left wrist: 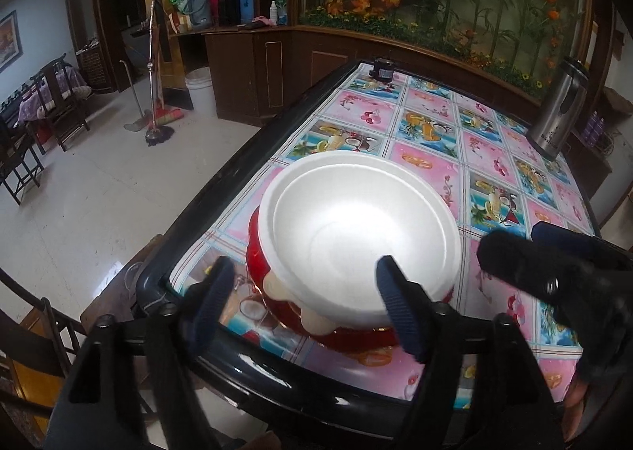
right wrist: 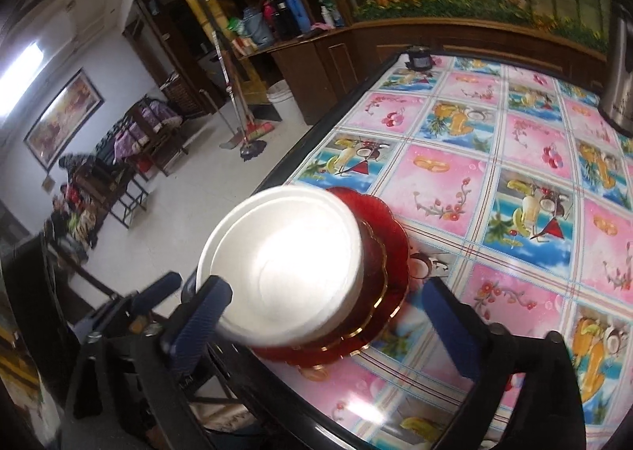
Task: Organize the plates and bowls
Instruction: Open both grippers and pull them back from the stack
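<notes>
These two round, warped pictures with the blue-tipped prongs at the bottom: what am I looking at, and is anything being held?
No robot here: a person holds a two-finger gripper in each hand, each with a wide-angle camera looking along its fingers. One picture comes from the left gripper, the other from the right gripper. Both show a white foam bowl stacked on red dishes with gold rims near the edge of a table with a fruit-patterned cloth. A steel thermos stands at the far side. Both pairs of fingers are open, so nothing is held.
</notes>
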{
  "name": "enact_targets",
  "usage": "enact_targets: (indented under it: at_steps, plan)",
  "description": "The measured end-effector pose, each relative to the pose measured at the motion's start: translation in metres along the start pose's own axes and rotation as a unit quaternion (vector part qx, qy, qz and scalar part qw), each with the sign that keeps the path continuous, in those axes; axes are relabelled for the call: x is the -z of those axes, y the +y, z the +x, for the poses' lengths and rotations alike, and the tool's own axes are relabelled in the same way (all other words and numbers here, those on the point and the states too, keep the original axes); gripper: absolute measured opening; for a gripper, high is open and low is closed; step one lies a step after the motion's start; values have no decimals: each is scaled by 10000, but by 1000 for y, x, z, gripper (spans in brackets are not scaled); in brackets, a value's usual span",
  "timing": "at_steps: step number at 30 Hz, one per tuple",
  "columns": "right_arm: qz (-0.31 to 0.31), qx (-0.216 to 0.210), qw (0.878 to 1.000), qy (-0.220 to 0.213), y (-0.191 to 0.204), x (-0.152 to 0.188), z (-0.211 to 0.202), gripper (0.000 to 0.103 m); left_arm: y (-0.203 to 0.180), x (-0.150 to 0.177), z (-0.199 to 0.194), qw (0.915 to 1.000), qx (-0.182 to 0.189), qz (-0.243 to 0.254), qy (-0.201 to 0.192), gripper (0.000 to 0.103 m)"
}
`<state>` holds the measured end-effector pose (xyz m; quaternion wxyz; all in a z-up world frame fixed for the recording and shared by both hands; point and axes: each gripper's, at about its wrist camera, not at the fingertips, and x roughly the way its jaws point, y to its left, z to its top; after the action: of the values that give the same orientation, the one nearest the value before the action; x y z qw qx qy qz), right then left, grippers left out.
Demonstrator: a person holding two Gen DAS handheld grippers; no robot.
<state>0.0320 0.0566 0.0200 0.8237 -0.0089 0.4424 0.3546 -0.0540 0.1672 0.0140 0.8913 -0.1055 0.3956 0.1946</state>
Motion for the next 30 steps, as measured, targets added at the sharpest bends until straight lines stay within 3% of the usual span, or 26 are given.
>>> enact_targets:
  at_steps: [5,12,20,30]
  plan:
    - [-688,264,9971,-183,3,24,-21,103,-2,13,-10,9999,87,-105,-66,83]
    - [-769,302,9964,-179,-17,39,-27,103,-15,21,-10,9999,76,117,-1,85]
    - [-959,259,9950,-116,-18,46,-22,103,-8,22,-17,9997,186,-4,-165,103]
    - [-1402,183,9897,-214,2,43,-23,103,-5,22,-8,9996,277,7,-88,103]
